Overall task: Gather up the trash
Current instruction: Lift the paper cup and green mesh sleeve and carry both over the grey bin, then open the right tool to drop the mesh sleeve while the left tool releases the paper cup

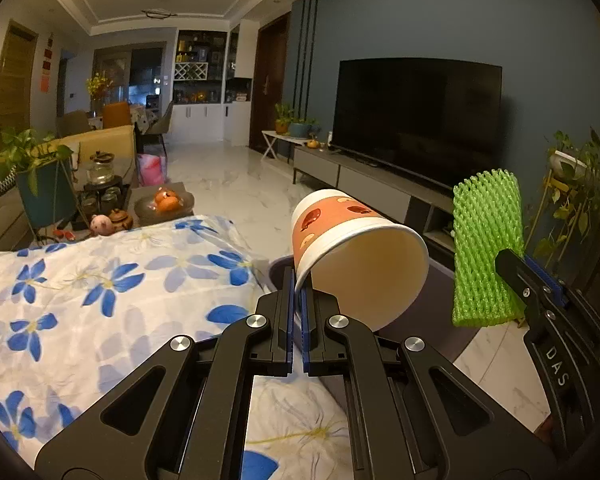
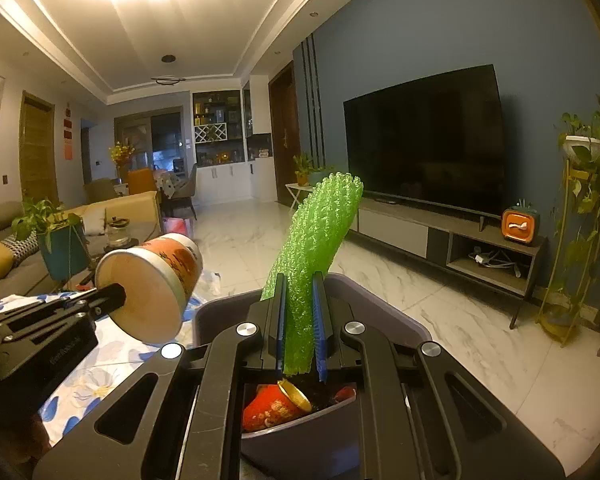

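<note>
My left gripper [image 1: 298, 280] is shut on the rim of an orange and white paper cup [image 1: 352, 248], held tipped on its side over a grey trash bin [image 1: 420, 320]. The cup also shows in the right wrist view [image 2: 152, 280]. My right gripper [image 2: 300, 292] is shut on a green foam net sleeve [image 2: 316, 248], held upright above the same bin [image 2: 384, 304]. The sleeve shows at the right of the left wrist view [image 1: 486, 248]. Inside the bin lies a red cup with a gold rim [image 2: 276, 404].
A table with a blue-flowered cloth [image 1: 100, 300] lies left of the bin. Beyond it is a tea table with a fruit plate [image 1: 164, 204] and a plant pot [image 1: 44, 196]. A TV [image 1: 416, 120] on a low cabinet [image 2: 460, 240] stands at the right over marble floor.
</note>
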Demonstrator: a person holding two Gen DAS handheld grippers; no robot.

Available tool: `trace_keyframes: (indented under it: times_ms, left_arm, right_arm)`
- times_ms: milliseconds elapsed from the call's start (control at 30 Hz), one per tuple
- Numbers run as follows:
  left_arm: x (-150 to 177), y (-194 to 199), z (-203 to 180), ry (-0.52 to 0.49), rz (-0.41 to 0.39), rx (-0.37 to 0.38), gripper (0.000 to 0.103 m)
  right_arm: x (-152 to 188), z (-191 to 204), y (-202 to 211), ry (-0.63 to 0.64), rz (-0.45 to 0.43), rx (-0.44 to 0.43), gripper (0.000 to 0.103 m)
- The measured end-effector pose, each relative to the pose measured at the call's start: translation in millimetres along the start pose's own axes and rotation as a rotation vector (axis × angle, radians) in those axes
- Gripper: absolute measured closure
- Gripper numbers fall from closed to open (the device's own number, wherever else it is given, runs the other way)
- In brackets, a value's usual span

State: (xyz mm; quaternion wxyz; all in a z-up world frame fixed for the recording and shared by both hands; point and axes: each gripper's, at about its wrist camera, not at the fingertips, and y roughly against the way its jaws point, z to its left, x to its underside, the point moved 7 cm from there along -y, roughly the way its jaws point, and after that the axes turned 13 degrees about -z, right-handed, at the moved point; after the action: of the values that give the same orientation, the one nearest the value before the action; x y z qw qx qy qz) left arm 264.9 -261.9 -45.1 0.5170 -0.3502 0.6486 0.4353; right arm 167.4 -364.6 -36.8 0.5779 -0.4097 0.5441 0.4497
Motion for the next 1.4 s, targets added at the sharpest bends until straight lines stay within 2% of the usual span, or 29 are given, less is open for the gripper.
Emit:
trace_keyframes:
  times_ms: [300,767,867,900,933,967,1000,1033,1067,1100,1233,1300,1400]
  left_arm:
    - [18.0,-25.8,-12.3,0.005,0.032,0.029,0.101]
    - [28.9,-44.5,-18.6,0.017,0.059,0.058,0.101]
    - [31.7,-47.9,-19.2,0.018,0.064,0.071,0.1]
    - [32.6,-48.5,-19.8,0.023,0.064,0.085,0.1]
    - [32.6,-48.1,-21.0,0.025,0.063,0.088,0.098]
    - [33.4,-48.5,-19.8,0.022,0.062,0.083,0.088]
    - [33.9,-49.3,-17.7,0.02,0.062,0.08,0.081]
    - [34.4,-49.6,-15.3,0.025,0.061,0.079,0.066]
    - [34.4,-48.4,-13.2,0.033,0.057,0.079,0.057]
    - [33.8,-46.0,-9.8,0.041,0.048,0.073,0.052]
    - [31.7,-32.7,5.5,0.039,0.03,0.027,0.034]
    - [30.9,-19.7,15.1,0.032,0.014,-0.005,0.025]
    - [31.4,2.4,28.6,0.015,0.002,-0.059,0.015]
  right_arm:
    - [10.9,4.1,-13.5,-0.014,0.021,0.004,0.09]
    - [17.2,-2.0,-26.4,-0.015,0.039,0.004,0.089]
    - [17.9,-3.0,-28.4,-0.019,0.04,-0.003,0.085]
    - [18.5,-2.3,-29.1,-0.02,0.037,-0.009,0.075]
    - [19.2,-2.5,-30.0,-0.017,0.037,-0.008,0.067]
    - [18.8,-2.0,-30.4,-0.016,0.032,-0.008,0.059]
    - [17.5,-1.6,-30.7,-0.018,0.026,-0.009,0.055]
    - [18.0,-2.2,-30.9,-0.02,0.026,-0.009,0.055]
    - [18.4,-2.8,-31.1,-0.024,0.028,-0.007,0.054]
    - [18.7,-4.0,-31.5,-0.03,0.03,-0.004,0.053]
    - [20.0,-5.3,-25.3,-0.036,0.036,0.022,0.036]
    - [19.6,-0.7,-20.9,-0.016,0.036,0.032,0.021]
    - [19.4,10.5,-8.5,0.016,0.03,0.046,0.012]
